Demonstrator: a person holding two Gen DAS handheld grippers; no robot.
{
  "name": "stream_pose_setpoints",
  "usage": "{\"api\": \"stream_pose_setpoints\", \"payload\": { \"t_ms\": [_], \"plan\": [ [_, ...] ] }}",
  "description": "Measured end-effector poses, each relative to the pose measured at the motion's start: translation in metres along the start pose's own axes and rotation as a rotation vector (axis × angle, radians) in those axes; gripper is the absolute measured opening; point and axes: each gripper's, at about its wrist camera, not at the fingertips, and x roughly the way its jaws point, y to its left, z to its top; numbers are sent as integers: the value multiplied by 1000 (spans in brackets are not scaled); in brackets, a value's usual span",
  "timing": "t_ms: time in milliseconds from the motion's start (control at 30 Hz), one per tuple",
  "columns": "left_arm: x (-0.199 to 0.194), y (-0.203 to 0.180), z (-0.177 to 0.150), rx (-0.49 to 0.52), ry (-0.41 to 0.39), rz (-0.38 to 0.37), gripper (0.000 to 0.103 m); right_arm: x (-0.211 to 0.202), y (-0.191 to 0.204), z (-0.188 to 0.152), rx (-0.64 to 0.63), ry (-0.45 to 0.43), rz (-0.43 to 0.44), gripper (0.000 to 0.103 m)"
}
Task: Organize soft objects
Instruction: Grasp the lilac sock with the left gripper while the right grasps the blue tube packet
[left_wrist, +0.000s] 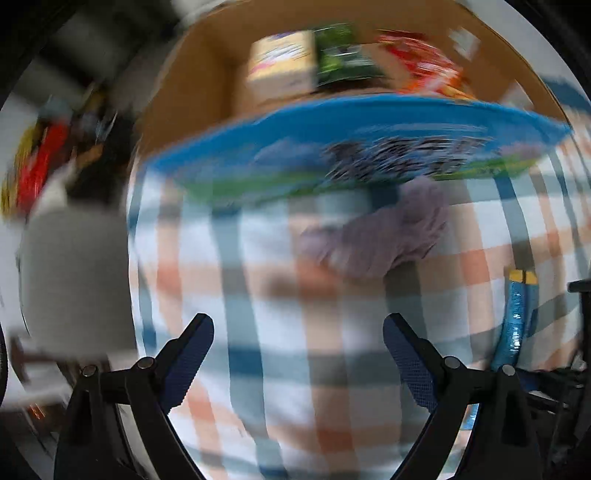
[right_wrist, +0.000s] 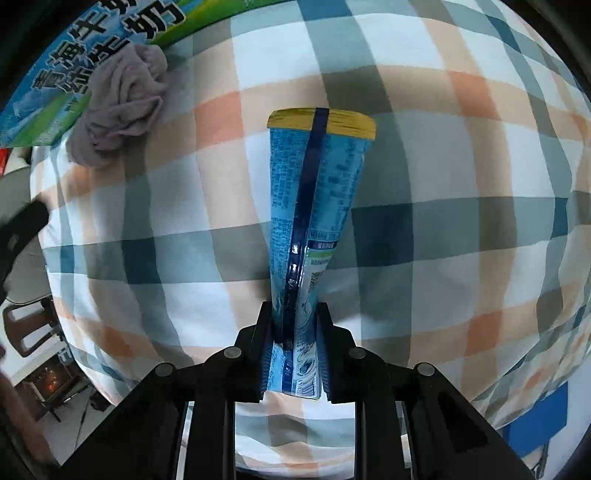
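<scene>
Partway through: right gripper (right_wrist: 293, 354) clamped on a blue packet (right_wrist: 314, 221) above the checked cloth (right_wrist: 461, 229), left gripper (left_wrist: 297, 365) spread and empty, snacks (left_wrist: 417, 70) already in the box (left_wrist: 192, 81), grey rag (right_wrist: 118, 110) unsorted (beside the box flap).
</scene>
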Motion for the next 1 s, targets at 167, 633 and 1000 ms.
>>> {"api": "stream_pose_setpoints", "payload": {
  "t_ms": [167, 633, 1000],
  "plan": [
    [13, -43, 33, 230, -19, 79, 94, -7, 1, -2, 8, -25, -13, 23],
    [27, -62, 34, 213, 89, -13, 37, -13, 16, -3, -19, -11, 6, 23],
    [36, 32, -44, -368, 391, -533, 38, 1, 27, 0, -123, 59, -33, 23]
  ]
}}
